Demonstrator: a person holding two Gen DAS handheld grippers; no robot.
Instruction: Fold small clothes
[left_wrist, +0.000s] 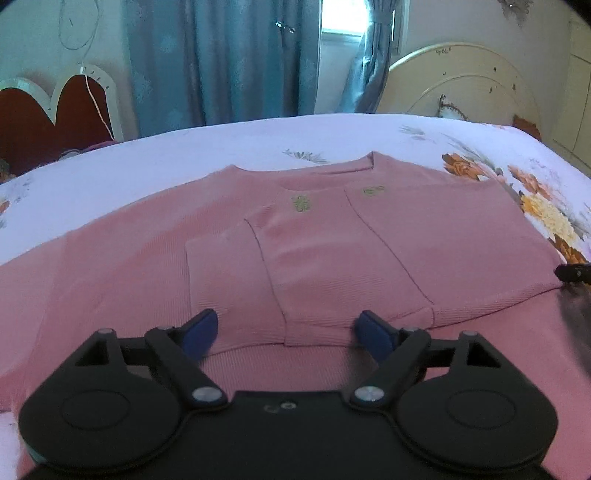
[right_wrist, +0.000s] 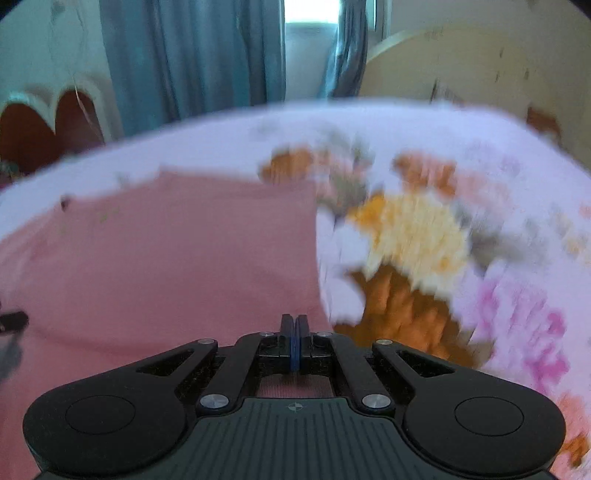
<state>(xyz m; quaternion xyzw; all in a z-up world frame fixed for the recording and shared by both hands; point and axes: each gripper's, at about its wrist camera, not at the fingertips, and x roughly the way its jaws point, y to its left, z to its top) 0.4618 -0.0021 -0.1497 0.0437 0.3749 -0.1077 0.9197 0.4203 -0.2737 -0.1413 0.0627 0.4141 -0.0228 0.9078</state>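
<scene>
A pink long-sleeved top (left_wrist: 332, 236) lies flat on the bed with both sleeves folded in over its middle; small green prints sit near the cuffs. My left gripper (left_wrist: 286, 325) is open, its blue fingertips (left_wrist: 201, 325) resting on the near hem, either side of the sleeve ends. My right gripper (right_wrist: 294, 325) has its jaws closed together low over the top's right side (right_wrist: 166, 258); whether cloth is pinched between them I cannot tell. The right wrist view is motion-blurred. The right gripper's tip shows at the right edge of the left wrist view (left_wrist: 574, 273).
The bed has a white sheet (left_wrist: 184, 158) with orange and pink flower prints (right_wrist: 417, 236) on its right side. A cream headboard (left_wrist: 461, 81) stands at the far right, blue curtains (left_wrist: 221, 62) behind, and a red and white headboard (left_wrist: 55, 110) at far left.
</scene>
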